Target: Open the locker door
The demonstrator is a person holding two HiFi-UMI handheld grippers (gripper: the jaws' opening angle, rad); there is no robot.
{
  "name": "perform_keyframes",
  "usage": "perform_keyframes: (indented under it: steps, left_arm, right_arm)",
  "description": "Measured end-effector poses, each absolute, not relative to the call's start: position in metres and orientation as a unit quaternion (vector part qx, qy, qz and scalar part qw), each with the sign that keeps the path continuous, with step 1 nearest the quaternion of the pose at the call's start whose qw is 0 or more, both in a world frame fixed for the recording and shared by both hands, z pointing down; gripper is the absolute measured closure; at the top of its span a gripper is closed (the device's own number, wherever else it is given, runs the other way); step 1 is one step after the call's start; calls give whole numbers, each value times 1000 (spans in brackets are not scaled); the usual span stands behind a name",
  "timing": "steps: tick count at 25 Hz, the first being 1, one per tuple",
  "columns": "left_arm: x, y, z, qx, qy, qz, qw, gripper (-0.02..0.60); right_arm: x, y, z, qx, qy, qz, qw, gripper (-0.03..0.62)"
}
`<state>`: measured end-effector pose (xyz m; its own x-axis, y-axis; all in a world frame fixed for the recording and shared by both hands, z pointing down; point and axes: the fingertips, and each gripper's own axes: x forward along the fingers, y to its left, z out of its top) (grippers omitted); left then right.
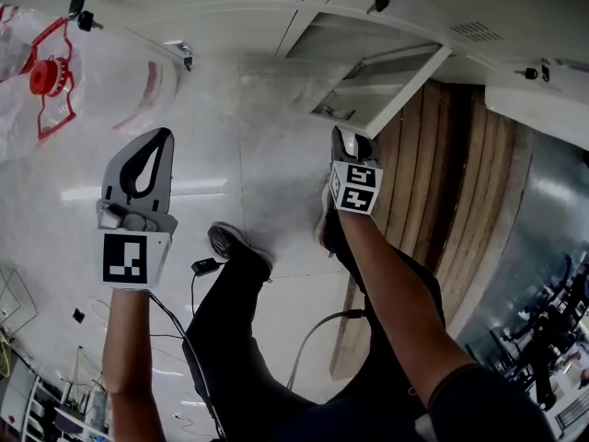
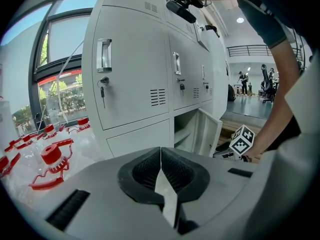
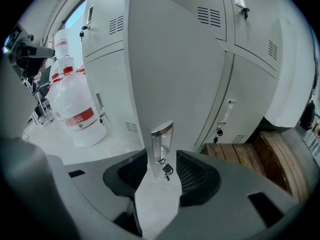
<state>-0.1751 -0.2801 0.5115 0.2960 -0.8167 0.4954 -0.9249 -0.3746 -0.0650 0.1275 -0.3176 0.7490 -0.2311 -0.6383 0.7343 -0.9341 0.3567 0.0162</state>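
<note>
The white locker door point(image 1: 386, 86) stands swung out from the bottom row of lockers. In the right gripper view its free edge point(image 3: 170, 74) runs up between my jaws, with the recessed metal handle point(image 3: 162, 139) and a hanging key point(image 3: 167, 170) right at them. My right gripper point(image 1: 345, 141) point(image 3: 162, 176) is open around that edge: a gap shows on the right side, while the left pad lies close against the door. My left gripper point(image 1: 152, 150) point(image 2: 160, 159) hangs off to the left, well clear of the lockers, shut and empty. The left gripper view also shows the open door point(image 2: 212, 134).
Large water bottles point(image 1: 46, 72) point(image 3: 75, 104) with red caps point(image 2: 50, 154) stand left of the lockers. A wooden pallet point(image 1: 460, 182) lies on the floor to the right. The person's legs and a shoe point(image 1: 235, 242) are below the grippers. Neighbouring locker doors point(image 2: 130, 74) are closed, with keys in them.
</note>
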Motion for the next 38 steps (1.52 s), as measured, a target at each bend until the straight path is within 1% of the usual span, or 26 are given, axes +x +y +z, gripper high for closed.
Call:
perform_keyframes:
  steps: [4,7,8,10,12,17,22,26,30,38]
  left_arm:
    - [-174,-276,505,797,-547,229,118,561]
    - [-179,-274,499,794,-550,231,117,561]
    - [-181,-274,496,793,-552,231,117,561]
    - [-185,-273,492,791,-555,231,114,561]
    - [-186,-272,489,790,-557,230,113,561]
    - [-174,-266,476,794,-548,236,113,561]
    - [-171,-249,447,784,-537,283,134,561]
    - [-168,-254,400,790,-543,260,115,561]
    - [-173,-244,346,788,-557,243,99,561]
    - [-189,-220,219,773,-580,238,96,561]
  right_arm:
    - [145,-308,748,532,-737,227,349,401]
    - [172,-295,749,552,-713,237,362,405]
    - [185,-289,750,563,-700,242,367,428]
    - [214,-281,752,581,-675,252,379,523]
    - [234,-280,753,584,-664,259,390,528]
    - [258,-276,750,566,-656,284,410,528]
    - [272,-266,729,546,-643,312,437,528]
    - [279,-260,683,550,-637,309,443,528]
    - [265,-247,629,542,-645,308,442,531]
    - [240,-258,485,539,-688,292,387,534]
